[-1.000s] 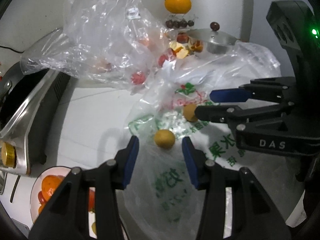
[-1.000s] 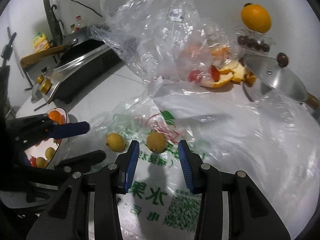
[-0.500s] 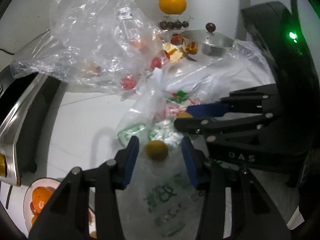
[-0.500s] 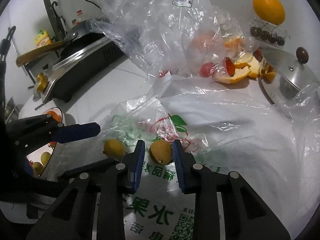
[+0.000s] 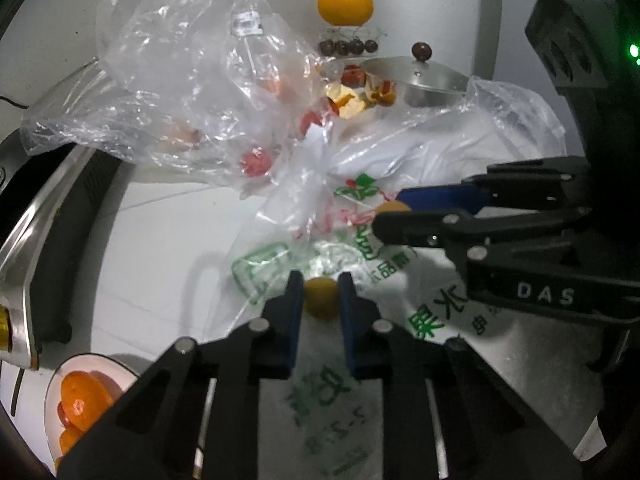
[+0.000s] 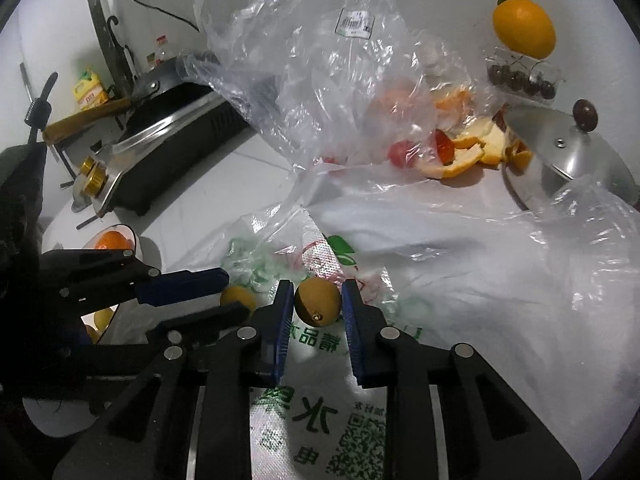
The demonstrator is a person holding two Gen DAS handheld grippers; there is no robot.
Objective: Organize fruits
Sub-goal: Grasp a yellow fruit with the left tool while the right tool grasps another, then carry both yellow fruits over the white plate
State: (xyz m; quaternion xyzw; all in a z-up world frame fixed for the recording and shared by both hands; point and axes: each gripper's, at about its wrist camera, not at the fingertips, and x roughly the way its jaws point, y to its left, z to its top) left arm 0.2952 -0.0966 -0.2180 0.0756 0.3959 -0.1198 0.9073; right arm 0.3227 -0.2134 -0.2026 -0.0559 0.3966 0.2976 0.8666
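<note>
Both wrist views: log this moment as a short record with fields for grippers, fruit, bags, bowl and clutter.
left gripper: shut on a small yellow fruit, jaws just closed
right gripper: shut on a second small yellow fruit
surface under fruit: printed plastic bag lying flat
clear bag: crumpled behind, red fruit inside
bowl: lower left of left view, holds orange fruit
far clutter: large orange, dark cherries, pot lid, orange peels
stove: left side

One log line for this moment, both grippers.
left hand-held gripper: shut on small yellow fruit | right hand-held gripper: shut on second yellow fruit | both on printed bag
</note>
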